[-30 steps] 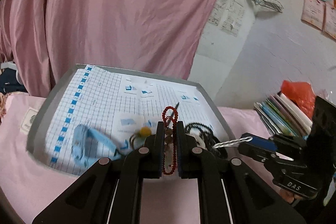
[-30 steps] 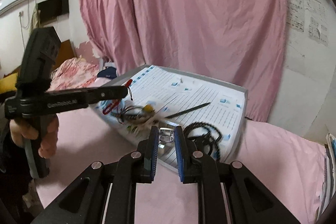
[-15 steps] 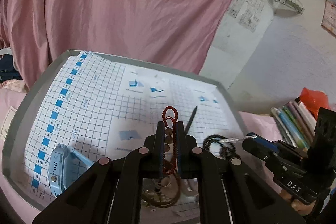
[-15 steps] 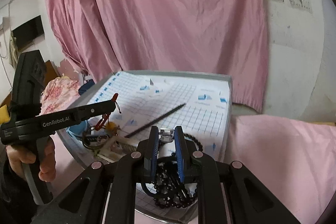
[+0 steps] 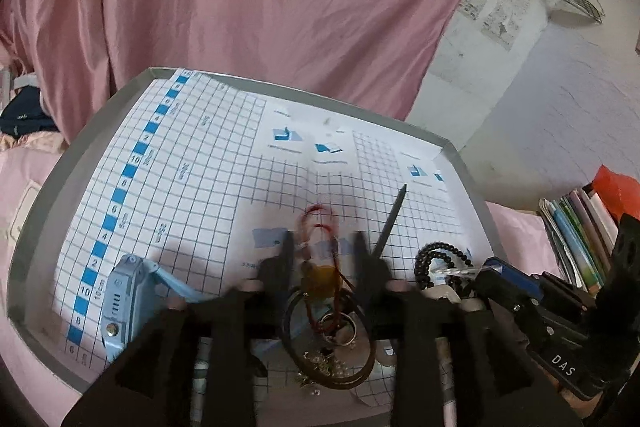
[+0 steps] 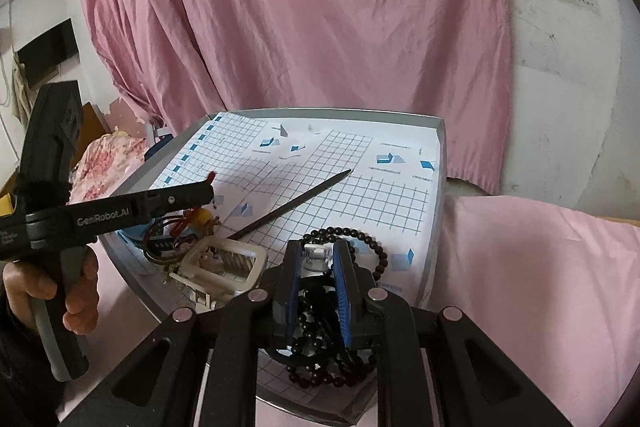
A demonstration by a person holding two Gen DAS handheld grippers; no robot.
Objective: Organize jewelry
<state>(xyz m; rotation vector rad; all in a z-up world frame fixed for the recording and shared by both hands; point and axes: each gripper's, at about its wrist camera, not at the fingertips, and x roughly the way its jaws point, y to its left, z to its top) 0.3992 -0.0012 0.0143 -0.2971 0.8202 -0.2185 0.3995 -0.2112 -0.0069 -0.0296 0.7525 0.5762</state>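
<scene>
Claw work: our left claw (image 5: 322,247) has just spread wide, dropping the red bead string (image 5: 320,227) onto the tray (image 5: 36,211); our right claw (image 6: 316,263) pinches a small clear piece (image 6: 318,255) above black beads (image 6: 344,233). One item sorted.

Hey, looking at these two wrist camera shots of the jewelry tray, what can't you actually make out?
- Left gripper, left wrist view: motion blur smears the fingers, so whether they grip the red cord bracelet is unclear.
- Small clear item in the right gripper, right wrist view: its fingers cover most of it; unidentifiable.
- Black bead bracelet: its near loops lie beneath the gripper body.
- Printed labels on the grid sheet: too small to read.
</scene>
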